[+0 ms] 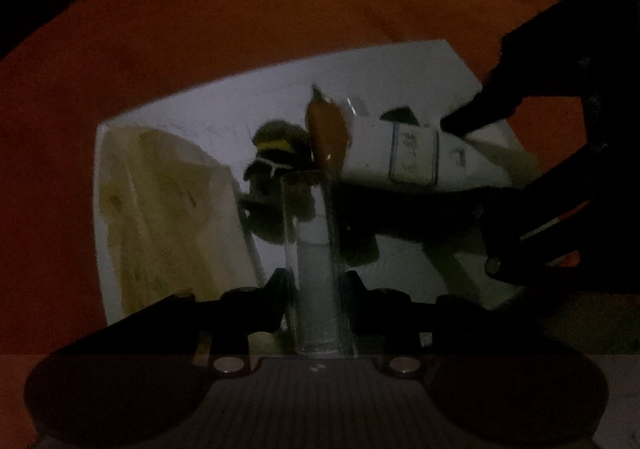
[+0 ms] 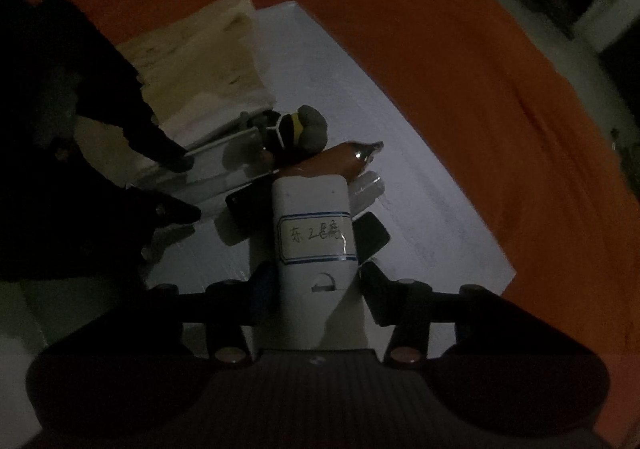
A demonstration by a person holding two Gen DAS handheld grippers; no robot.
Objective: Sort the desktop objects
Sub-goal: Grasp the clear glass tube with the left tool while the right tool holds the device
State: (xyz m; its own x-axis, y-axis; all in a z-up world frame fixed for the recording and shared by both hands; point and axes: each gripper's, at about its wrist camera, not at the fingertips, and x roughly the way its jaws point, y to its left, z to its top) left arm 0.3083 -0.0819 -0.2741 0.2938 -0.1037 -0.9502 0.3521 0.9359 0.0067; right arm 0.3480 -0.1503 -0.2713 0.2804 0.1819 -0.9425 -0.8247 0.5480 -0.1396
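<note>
A clear plastic bar (image 1: 316, 249) runs up between my left gripper's (image 1: 316, 277) fingers, which are shut on it. The right wrist view shows the bar (image 2: 224, 153) in the left gripper (image 2: 186, 187) at the left. My right gripper (image 2: 318, 273) is shut on a white remote (image 2: 314, 205) with a handwritten label. That remote (image 1: 408, 153) lies to the right of the bar, with the right gripper (image 1: 476, 193) at its end. A small grey plush toy (image 1: 280, 145) (image 2: 304, 129) with a yellow band and a glossy orange pepper-shaped object (image 1: 326, 129) (image 2: 336, 161) sit between bar and remote.
Everything rests on a white board (image 1: 200, 105) (image 2: 400, 189) over an orange cloth (image 1: 240, 9) (image 2: 440, 29). A beige folded sheet (image 1: 168, 201) (image 2: 200, 69) covers the board's left part. A flat black object (image 2: 372, 237) pokes out from under the remote. The scene is very dim.
</note>
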